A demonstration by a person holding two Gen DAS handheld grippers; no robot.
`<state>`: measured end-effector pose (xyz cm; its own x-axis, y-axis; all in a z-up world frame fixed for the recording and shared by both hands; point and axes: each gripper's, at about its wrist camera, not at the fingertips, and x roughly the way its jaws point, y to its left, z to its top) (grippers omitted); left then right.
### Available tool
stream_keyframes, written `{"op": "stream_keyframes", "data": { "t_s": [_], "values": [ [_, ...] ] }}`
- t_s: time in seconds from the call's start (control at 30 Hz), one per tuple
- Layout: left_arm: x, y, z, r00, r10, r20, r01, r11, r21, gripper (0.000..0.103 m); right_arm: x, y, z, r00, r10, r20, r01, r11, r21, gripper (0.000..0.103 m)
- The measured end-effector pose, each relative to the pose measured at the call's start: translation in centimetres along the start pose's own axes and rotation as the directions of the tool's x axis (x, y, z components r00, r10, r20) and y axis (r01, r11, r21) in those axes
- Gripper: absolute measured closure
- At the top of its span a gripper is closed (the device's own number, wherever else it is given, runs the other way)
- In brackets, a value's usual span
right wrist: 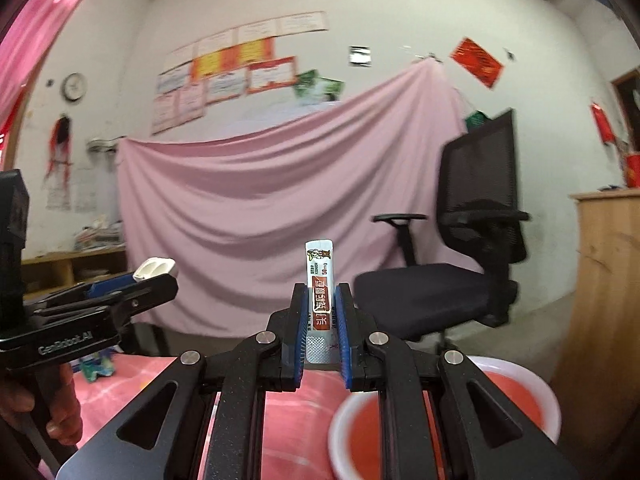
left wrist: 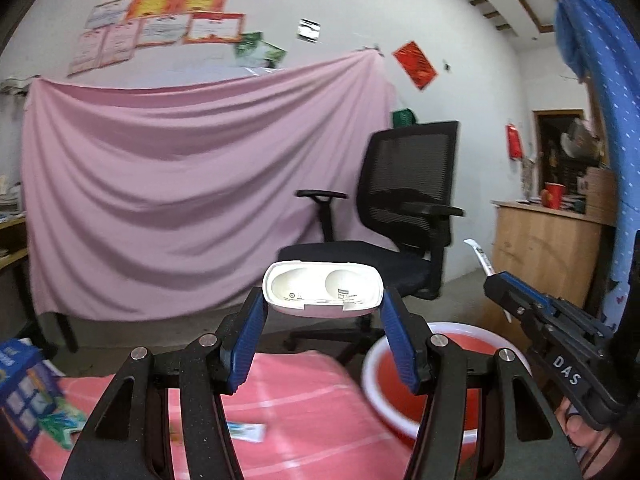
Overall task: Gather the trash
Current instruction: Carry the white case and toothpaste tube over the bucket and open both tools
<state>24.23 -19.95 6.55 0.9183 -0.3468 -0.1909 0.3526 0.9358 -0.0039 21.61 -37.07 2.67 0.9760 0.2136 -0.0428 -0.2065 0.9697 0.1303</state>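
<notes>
Left gripper (left wrist: 324,312) jaws pinch a white tray (left wrist: 323,289); right gripper (right wrist: 322,308) jaws pinch a sachet (right wrist: 320,280). Neither is yet dropped in the basin (right wrist: 532,376) at 4 o'clock; wrappers (left wrist: 248,432) remain on the table.

black office chair (left wrist: 404,216) — before pink sheet (left wrist: 192,184) | wooden cabinet (left wrist: 548,252) — right
</notes>
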Motion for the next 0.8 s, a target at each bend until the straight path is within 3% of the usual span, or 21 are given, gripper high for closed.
{"op": "stream_keyframes", "data": {
  "t_s": [0.3, 0.6, 0.8],
  "values": [
    [5.3, -6.1, 0.1, 0.981, -0.133, -0.143, 0.133, 0.991, -0.010, 0.051, -0.1, -5.6, -0.8, 0.991, -0.102, -0.087, 0.112, 0.987, 0.113, 0.091],
    [9.8, -8.4, -1.5, 0.913, -0.205, -0.354, 0.194, 0.979, -0.066, 0.051, 1.1, -9.0, -2.3, 0.967, -0.137, -0.213, 0.184, 0.958, 0.218, 0.090],
    [11.9, -8.4, -2.8, 0.849, -0.265, -0.458, 0.227, 0.964, -0.137, 0.050, 1.7, -10.2, -3.1, 0.951, -0.138, -0.276, 0.213, 0.941, 0.262, 0.090]
  ]
}}
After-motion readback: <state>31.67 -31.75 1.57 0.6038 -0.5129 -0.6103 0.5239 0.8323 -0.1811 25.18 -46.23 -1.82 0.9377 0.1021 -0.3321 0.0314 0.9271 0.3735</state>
